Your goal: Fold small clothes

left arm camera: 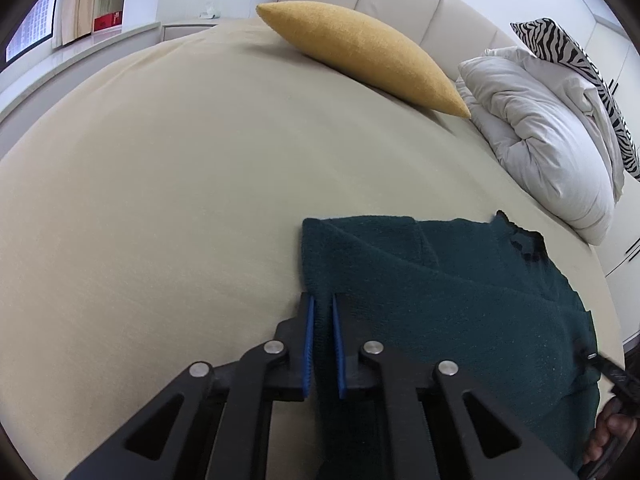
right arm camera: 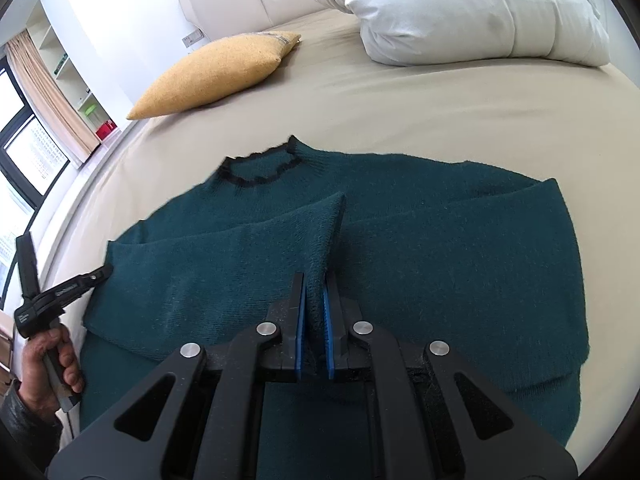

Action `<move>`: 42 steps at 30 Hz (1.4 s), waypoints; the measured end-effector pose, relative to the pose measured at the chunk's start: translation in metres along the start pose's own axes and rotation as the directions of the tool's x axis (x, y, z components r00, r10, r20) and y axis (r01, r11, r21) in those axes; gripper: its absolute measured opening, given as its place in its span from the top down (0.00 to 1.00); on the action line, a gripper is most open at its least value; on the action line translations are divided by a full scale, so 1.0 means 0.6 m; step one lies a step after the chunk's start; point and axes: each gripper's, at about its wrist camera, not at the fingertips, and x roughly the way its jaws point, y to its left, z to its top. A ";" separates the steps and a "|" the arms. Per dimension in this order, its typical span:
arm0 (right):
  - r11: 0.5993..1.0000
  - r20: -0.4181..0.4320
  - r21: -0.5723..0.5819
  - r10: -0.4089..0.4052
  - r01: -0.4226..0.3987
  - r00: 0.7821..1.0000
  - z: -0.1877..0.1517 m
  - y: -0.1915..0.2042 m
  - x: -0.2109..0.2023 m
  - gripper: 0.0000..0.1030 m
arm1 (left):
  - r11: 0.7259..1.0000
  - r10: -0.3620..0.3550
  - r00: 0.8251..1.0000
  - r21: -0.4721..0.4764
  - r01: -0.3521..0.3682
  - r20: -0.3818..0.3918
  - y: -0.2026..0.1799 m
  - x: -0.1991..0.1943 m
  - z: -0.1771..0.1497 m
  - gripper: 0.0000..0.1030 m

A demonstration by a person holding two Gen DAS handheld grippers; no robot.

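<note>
Beige bedding [left arm camera: 160,184] covers a wide bed, and on it lie one dark green sweater [right arm camera: 440,248], one mustard cushion [left arm camera: 360,52] and one rumpled white duvet [left arm camera: 540,140], with what seems a zebra-print pillow [left arm camera: 568,48] behind it. Two hand-held grippers work the sweater, which lies flat, collar toward the headboard. One, the left gripper [left arm camera: 322,312], tilts steeply down, blue pads nearly together on the sweater's left edge. Its partner, the right gripper [right arm camera: 314,288], angled down likewise, is clamped on a raised fold of a sleeve. One hand [right arm camera: 48,364] grasps the left gripper's handle.
</note>
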 end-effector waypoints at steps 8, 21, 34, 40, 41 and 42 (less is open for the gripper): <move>0.984 -0.032 0.152 0.103 -0.097 0.994 0.005 -0.030 -0.005 0.90 | 0.998 -0.041 0.999 -0.055 0.042 0.012 0.009 -0.038 -0.002 0.86; 0.999 -0.083 0.041 -0.002 0.005 0.997 -0.035 0.012 -0.014 0.72 | 0.998 0.002 0.998 0.061 0.001 -0.064 -0.024 -0.058 -0.064 0.83; 0.990 -0.081 0.141 0.024 -0.012 0.996 -0.055 -0.030 -0.032 0.94 | 0.995 -0.004 0.997 0.101 0.011 -0.076 -0.017 -0.057 -0.066 0.87; 0.992 -0.084 0.125 0.016 -0.005 0.996 -0.050 -0.034 -0.012 0.95 | 0.994 0.012 0.997 0.111 -0.003 -0.080 -0.019 -0.052 -0.071 0.87; 0.992 -0.088 0.122 0.026 -0.015 0.996 -0.049 -0.037 -0.007 0.95 | 0.994 0.015 0.997 0.113 -0.006 -0.080 -0.020 -0.051 -0.069 0.86; 0.992 -0.091 0.125 0.036 -0.024 0.995 -0.046 -0.039 -0.007 0.94 | 0.993 0.014 0.997 0.114 -0.004 -0.081 -0.019 -0.052 -0.068 0.86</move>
